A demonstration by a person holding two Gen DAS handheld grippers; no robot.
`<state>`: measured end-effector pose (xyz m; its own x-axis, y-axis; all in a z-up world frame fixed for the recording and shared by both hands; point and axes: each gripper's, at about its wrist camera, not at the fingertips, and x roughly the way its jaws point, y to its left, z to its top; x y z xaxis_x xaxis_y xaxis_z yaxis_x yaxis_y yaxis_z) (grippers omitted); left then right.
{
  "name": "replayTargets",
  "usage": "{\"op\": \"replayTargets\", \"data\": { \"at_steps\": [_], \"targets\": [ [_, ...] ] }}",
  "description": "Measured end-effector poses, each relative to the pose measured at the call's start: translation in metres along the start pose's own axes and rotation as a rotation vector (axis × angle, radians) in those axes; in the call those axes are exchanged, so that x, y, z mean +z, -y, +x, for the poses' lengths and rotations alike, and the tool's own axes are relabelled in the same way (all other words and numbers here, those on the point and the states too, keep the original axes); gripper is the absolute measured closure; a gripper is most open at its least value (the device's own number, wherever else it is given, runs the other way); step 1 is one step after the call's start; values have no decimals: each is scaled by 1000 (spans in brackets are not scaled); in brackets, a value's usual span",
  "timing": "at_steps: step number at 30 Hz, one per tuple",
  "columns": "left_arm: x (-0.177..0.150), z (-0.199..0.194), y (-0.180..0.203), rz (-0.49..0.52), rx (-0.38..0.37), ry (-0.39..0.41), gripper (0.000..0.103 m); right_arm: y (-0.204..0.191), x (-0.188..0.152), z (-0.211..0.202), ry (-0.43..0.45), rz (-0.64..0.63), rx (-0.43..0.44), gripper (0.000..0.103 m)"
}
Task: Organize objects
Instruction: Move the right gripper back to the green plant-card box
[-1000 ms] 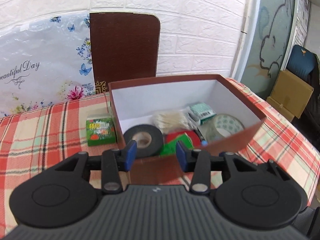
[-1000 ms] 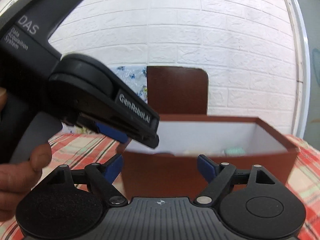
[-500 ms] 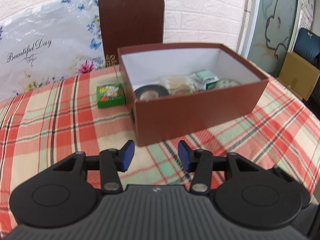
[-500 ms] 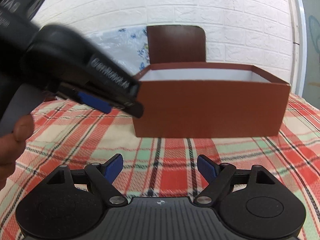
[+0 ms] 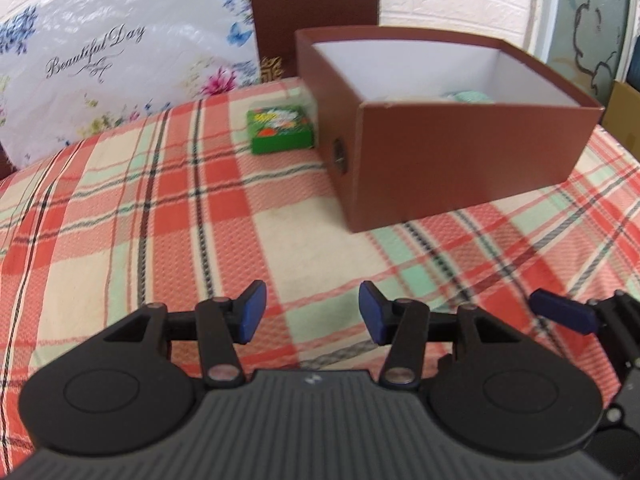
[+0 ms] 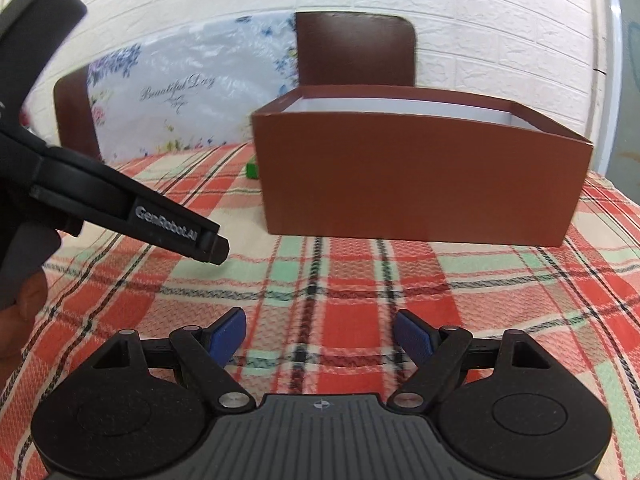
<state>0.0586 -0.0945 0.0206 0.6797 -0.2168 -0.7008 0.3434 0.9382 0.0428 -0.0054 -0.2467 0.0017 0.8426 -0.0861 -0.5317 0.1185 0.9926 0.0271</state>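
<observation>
A brown open box point(image 5: 460, 156) with a white inside stands on the plaid tablecloth point(image 5: 160, 220); it also shows in the right wrist view point(image 6: 416, 184). Its contents are mostly hidden; a pale green item point(image 5: 472, 97) peeks over the wall. A small green box point(image 5: 280, 130) lies on the cloth left of it, and its edge shows in the right wrist view point(image 6: 252, 169). My left gripper point(image 5: 310, 312) is open and empty, well in front of the box. My right gripper point(image 6: 320, 336) is open and empty, low over the cloth.
A brown chair back point(image 5: 314, 8) and a floral plastic bag point(image 5: 100, 60) stand behind the table against a white brick wall. The left gripper's body point(image 6: 120, 204) reaches in from the left of the right wrist view. A cardboard box point(image 5: 624, 120) sits at far right.
Both grippers have pulled back from the brown box and down towards the cloth. The left gripper was over the box's front wall a second ago. Both stay open and empty.
</observation>
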Motion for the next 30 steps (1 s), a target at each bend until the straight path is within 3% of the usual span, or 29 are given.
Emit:
{"op": "replayTargets", "data": {
  "at_steps": [9, 14, 18, 20, 23, 26, 30],
  "targets": [
    [-9, 9, -34, -50, 40, 12, 43, -38, 6, 14, -24, -118, 63, 23],
    [-15, 14, -73, -127, 118, 49, 40, -65, 22, 29, -8, -192, 116, 25],
    [-23, 19, -114, -197, 211, 91, 26, -90, 39, 51, 28, -263, 129, 25],
    [-30, 19, -137, -251, 233, 126, 21, -102, 47, 66, 42, -296, 118, 25],
    [-37, 16, -159, -344, 207, 181, 22, -111, 59, 89, 40, -311, 86, 25],
    [-34, 19, -152, -313, 219, 188, 20, -109, 69, 105, 44, -294, 22, 21],
    [-36, 18, -153, -303, 205, 191, 19, -110, 67, 110, 58, -322, -33, 29]
  ]
}}
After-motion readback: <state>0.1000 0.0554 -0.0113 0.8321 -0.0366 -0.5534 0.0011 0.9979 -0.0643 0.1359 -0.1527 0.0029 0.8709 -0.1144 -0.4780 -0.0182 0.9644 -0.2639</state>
